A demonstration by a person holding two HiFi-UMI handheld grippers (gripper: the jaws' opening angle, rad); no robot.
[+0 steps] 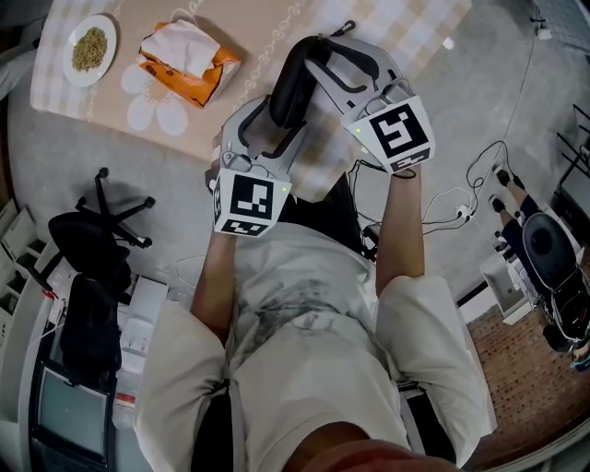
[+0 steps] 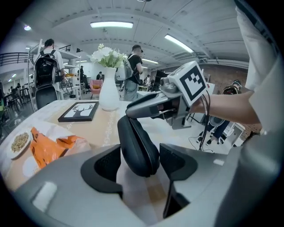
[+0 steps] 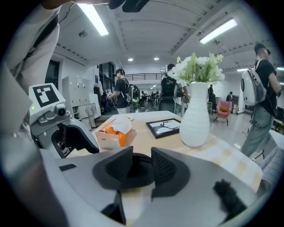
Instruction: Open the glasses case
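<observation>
Black glasses case clamped upright in L gripper, over near edge of tabletop; long axis runs up toward R gripper; R jaws wide, case's top end betw. them, prob. unpinched; lid looks closed.

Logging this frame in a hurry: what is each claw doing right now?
Left claw: closed on the case.
Right claw: open around the case's other end, not gripping it.
</observation>
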